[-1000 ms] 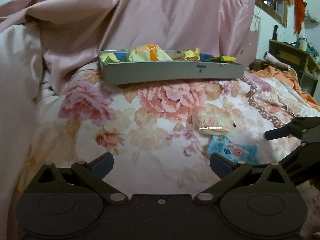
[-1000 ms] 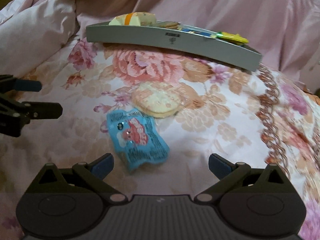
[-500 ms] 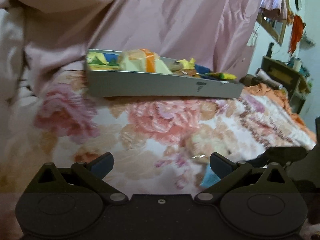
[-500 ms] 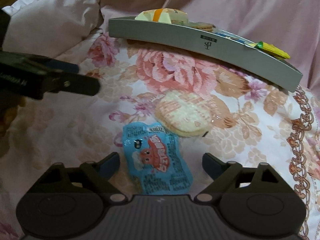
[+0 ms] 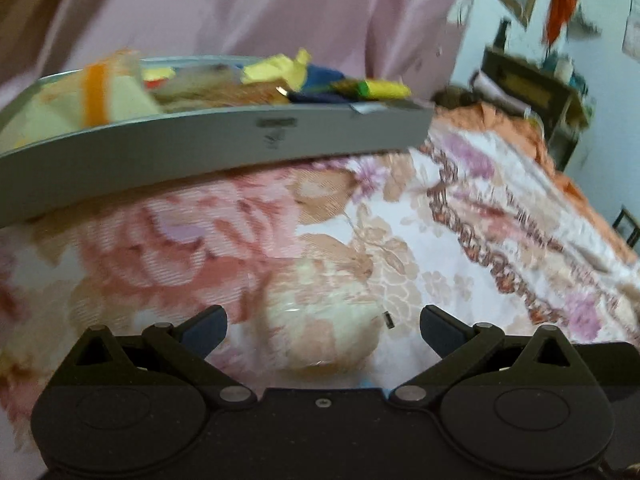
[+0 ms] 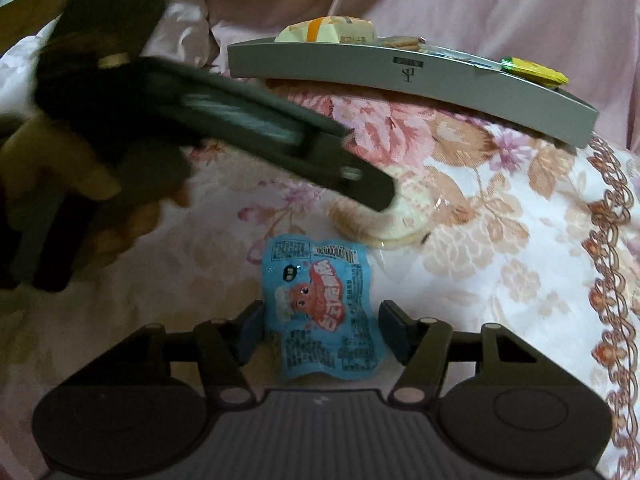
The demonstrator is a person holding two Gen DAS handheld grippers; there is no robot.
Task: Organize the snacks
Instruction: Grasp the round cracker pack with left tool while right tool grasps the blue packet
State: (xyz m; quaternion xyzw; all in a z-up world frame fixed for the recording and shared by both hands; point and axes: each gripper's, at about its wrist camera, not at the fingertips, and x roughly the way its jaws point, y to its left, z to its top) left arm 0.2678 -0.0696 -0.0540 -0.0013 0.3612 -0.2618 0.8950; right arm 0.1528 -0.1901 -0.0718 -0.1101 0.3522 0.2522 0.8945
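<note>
A pale round cracker in clear wrap (image 5: pixel 320 316) lies on the floral bedspread between the open fingers of my left gripper (image 5: pixel 323 326). It also shows in the right wrist view (image 6: pixel 404 216), partly under the left gripper's body (image 6: pixel 240 120). A blue snack packet (image 6: pixel 324 312) lies between the fingers of my right gripper (image 6: pixel 322 330), whose pads sit close on both sides of the packet; I cannot tell if they touch it. A grey tray (image 5: pixel 224 148) holding several wrapped snacks stands at the back, and it shows in the right wrist view (image 6: pixel 420 76).
A pink satin cover (image 5: pixel 240 8) rises behind the tray. A pillow (image 6: pixel 184 20) lies at the left. An orange cloth (image 5: pixel 512 128) and a dark shelf (image 5: pixel 532 92) stand at the far right, off the bed.
My left gripper moved forward and right until the cracker sat between its fingers. My right gripper advanced onto the blue packet and its fingers narrowed around it.
</note>
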